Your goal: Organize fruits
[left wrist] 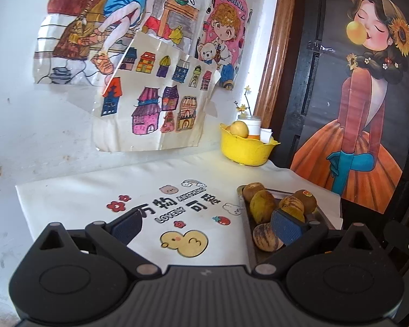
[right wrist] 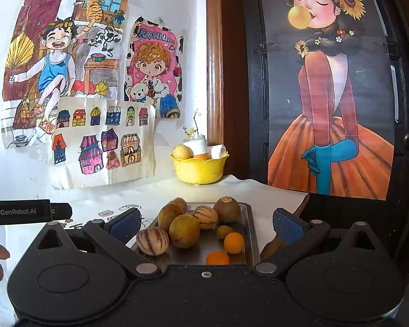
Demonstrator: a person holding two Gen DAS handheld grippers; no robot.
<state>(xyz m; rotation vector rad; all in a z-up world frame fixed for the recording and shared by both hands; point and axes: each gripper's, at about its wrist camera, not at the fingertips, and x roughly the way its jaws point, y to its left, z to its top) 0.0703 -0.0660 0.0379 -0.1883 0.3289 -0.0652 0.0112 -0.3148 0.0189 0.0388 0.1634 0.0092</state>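
Note:
A metal tray point(right wrist: 249, 234) holds several fruits: two striped pepino melons point(right wrist: 152, 241), a kiwi with a sticker point(right wrist: 226, 209), brown-green round fruits point(right wrist: 184, 230) and small oranges point(right wrist: 233, 242). A yellow bowl point(right wrist: 199, 169) at the back holds a yellow fruit point(right wrist: 182, 151). My right gripper point(right wrist: 205, 224) is open and empty, its jaws straddling the tray. My left gripper point(left wrist: 207, 224) is open and empty over the white cloth point(left wrist: 101, 190), left of the tray point(left wrist: 246, 218). The bowl point(left wrist: 244, 147) also shows in the left wrist view.
A white printed cloth point(right wrist: 259, 190) covers the table. A white jar with flower sprigs point(right wrist: 197, 143) and paper stand in the bowl. Drawings hang on the wall point(right wrist: 163, 0) behind. A dark door with a poster point(right wrist: 327, 81) stands at right. The left gripper's body point(right wrist: 21, 212) shows at left.

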